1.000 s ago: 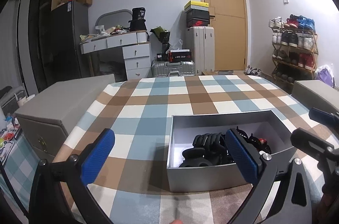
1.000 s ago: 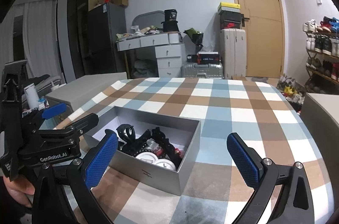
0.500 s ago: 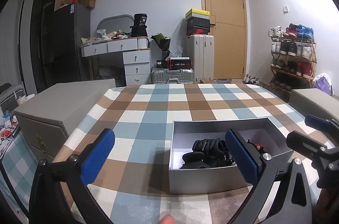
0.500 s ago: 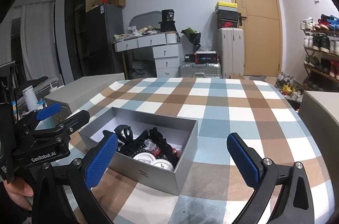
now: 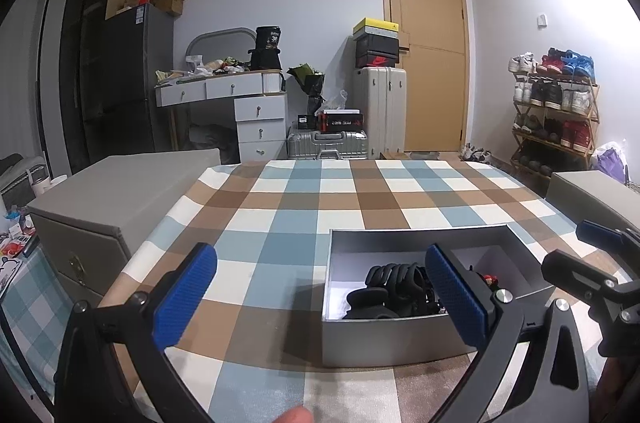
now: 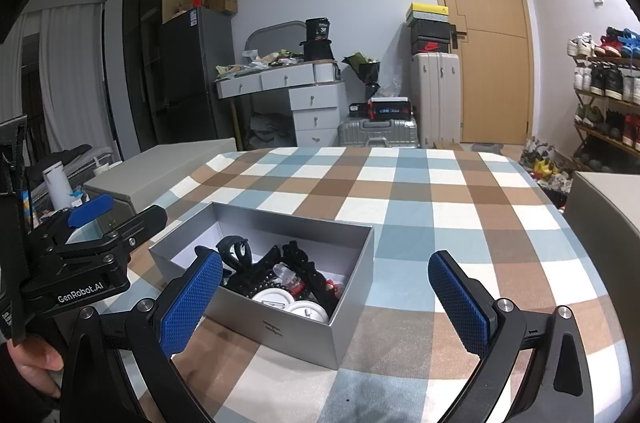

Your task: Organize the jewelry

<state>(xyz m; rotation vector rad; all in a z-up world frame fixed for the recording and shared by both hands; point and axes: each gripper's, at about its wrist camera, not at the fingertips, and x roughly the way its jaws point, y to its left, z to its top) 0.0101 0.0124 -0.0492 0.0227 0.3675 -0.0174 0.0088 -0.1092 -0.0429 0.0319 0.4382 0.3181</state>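
checked cloth (image 5: 304, 223) covers the table; on it sits an open grey box (image 6: 280, 327) of tangled black hair claws (image 6: 236, 251) and white round cases (image 6: 274, 297) — light, stiff, snag-prone, best pinched by one claw's spine. left gripper (image 5: 320, 297) and right gripper (image 6: 326, 299) both hover spread wide, empty.
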